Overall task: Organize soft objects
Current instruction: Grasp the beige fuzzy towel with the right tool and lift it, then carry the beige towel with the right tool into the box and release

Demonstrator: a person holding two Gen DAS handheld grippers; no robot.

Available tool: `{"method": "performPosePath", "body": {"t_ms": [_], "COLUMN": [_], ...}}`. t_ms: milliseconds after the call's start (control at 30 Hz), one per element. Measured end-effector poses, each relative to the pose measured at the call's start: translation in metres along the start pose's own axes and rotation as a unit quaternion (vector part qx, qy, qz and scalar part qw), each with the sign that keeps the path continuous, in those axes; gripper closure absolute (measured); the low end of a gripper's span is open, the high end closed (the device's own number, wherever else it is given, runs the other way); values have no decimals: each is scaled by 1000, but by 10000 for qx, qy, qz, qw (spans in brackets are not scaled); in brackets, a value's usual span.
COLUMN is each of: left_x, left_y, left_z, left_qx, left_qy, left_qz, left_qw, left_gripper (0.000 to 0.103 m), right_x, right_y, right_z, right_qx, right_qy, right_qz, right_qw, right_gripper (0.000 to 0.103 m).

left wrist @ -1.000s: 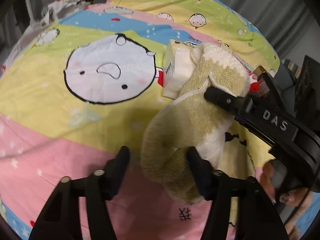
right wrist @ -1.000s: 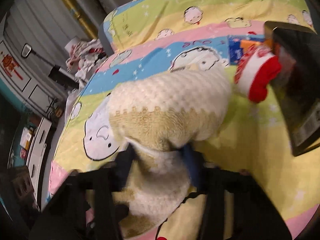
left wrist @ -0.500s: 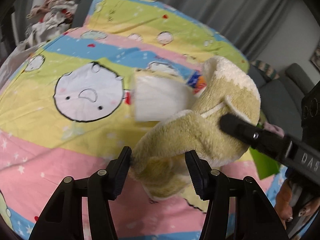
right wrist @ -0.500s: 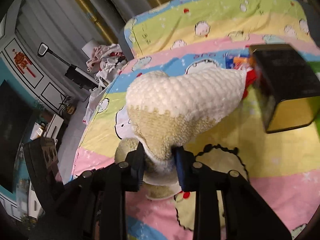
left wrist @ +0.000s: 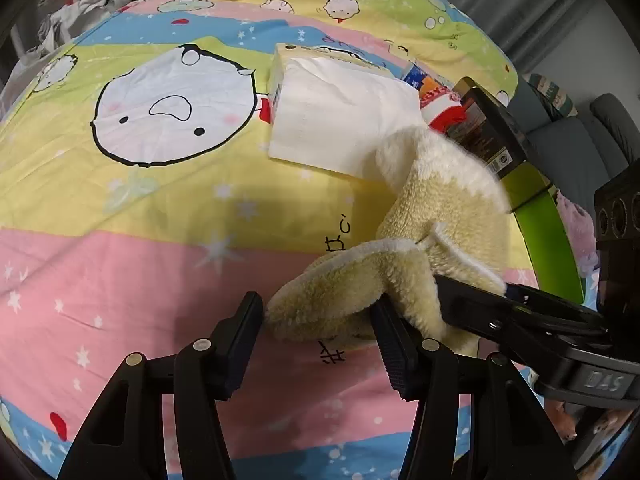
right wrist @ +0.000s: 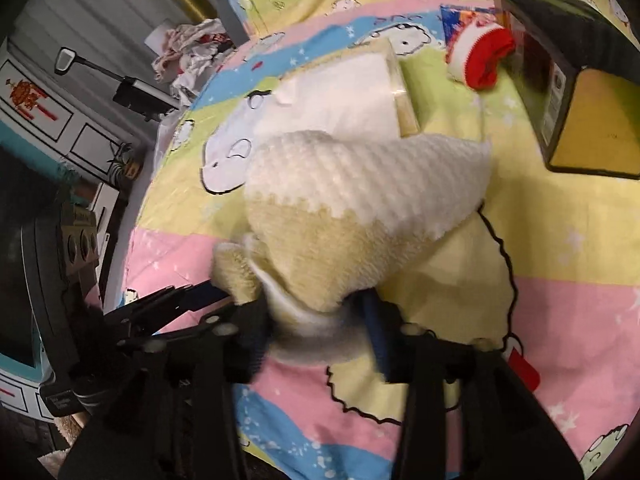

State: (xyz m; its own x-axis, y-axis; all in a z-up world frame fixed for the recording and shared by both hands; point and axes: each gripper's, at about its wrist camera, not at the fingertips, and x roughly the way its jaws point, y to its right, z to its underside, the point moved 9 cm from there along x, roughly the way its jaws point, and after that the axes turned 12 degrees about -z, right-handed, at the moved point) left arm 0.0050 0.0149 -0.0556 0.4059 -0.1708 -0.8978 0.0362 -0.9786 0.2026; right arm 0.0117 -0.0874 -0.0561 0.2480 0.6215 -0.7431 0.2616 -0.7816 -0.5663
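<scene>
Two handheld grippers work one fuzzy sock (left wrist: 436, 216) on a cartoon-print bedsheet (left wrist: 132, 216), just near of a white tissue pack (left wrist: 340, 116). The left gripper (left wrist: 318, 320) stands part open with the sock's tan cuff end between its fingers, the right-hand pad against the pile and the left-hand pad just at its edge, so the grip looks loose at best. The right gripper (right wrist: 320, 320) has its jaws opening around the sock's middle fold, the fabric between them but no longer pinched. The sock lies bent: in the left wrist view its long axis runs from the cuff at the near centre up toward the far right, where the cream toe points at a dark box (left wrist: 496, 128) and a small red-and-white sock (left wrist: 444, 110). Done well, the release would let the fold settle flat before either tool pulls away, with the left pads kept on the cuff so the springy pile does not unroll. Neither gripper carries anything else.
</scene>
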Motion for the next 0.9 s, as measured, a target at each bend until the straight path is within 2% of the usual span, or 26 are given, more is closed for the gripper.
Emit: {"method": "performPosePath", "body": {"t_ms": [133,300,400,500,567,633,733,767,833,900], "left_x": [1,5,6,5,6,8,10,11,11,13], "left_y": [6,12,13,13,16,18,20,20,22,23], "left_z": [3,7,6,4,3,0,-3,-4,-6,-9], "left_qx": [232,518,532,335,252,212,170,149,135,131], "left_qy": [124,298,317,307,250,274,341,353,375,392], "left_qz": [-268,-552,-572,-397,-224,-209,-193,-180,-141,-123], "left_qw": [9993,9967,9964,9982,9991,9992,9991,9991,9991,9991], "left_gripper": [47,47,47,47,47,47,47,47,47,47], "right_x": [-16,-64,-89,-90,-71,-48,-13,-4,11,12], "right_y": [-1,7,2,-4,-9,-3,23,31,36,35], "right_z": [2,-11,-32,-54,-69,-76,-78,-74,-60,-51], "right_qx": [-146,-236,-367,-481,-702,-725,-428,-215,148,239], "right_qy": [19,683,1195,1366,1206,945,515,357,9,-56], "right_qz": [-9,487,566,465,236,163,366,256,-274,-446], "right_qw": [9999,9962,9905,9884,9899,9927,9971,9988,9995,9987], "right_gripper": [33,29,26,18,16,14,14,14,20,37]}}
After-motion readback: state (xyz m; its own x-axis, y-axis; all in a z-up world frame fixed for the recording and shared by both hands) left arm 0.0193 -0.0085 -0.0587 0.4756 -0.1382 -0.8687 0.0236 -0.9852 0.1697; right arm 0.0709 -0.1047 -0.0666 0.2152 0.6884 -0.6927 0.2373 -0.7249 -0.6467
